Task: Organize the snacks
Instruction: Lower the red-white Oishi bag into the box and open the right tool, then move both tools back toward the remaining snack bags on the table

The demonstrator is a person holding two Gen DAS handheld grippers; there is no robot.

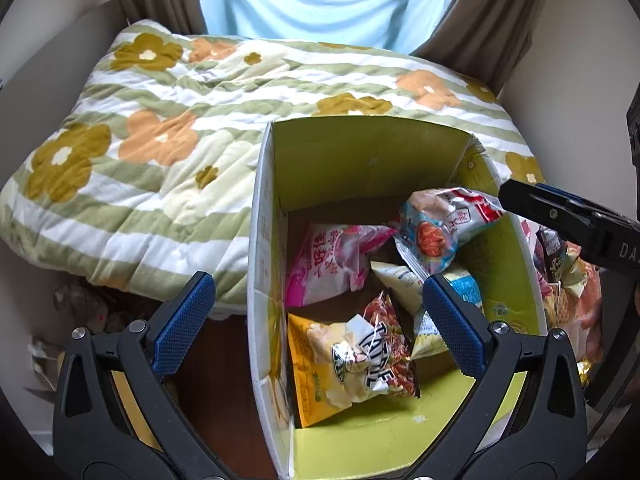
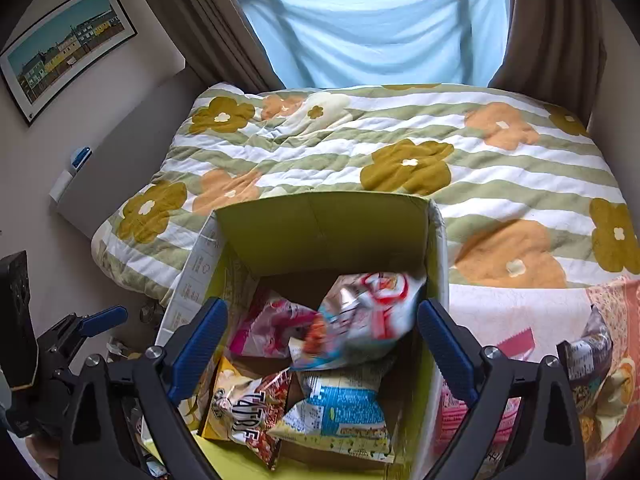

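An open cardboard box [image 1: 360, 148] with a yellow-green inside stands at the bed's edge and holds several snack bags. A white, red and blue snack bag [image 2: 364, 316] is blurred between my right gripper's open fingers, above the other bags; it also shows in the left wrist view [image 1: 444, 224]. Under it lie a pink bag [image 1: 332, 264], a yellow bag [image 1: 320, 364], a dark red bag [image 2: 256, 412] and a blue-and-white bag [image 2: 340, 412]. My left gripper [image 1: 316, 324] is open and empty over the box's left wall. My right gripper [image 2: 320, 340] is open above the box.
A flowered, striped quilt [image 2: 400, 160] covers the bed behind the box. More snack bags [image 2: 596, 364] lie on the bed right of the box. The right gripper's finger [image 1: 560, 216] reaches in from the right. Curtains and a blue sheet hang behind. Clutter lies on the floor left.
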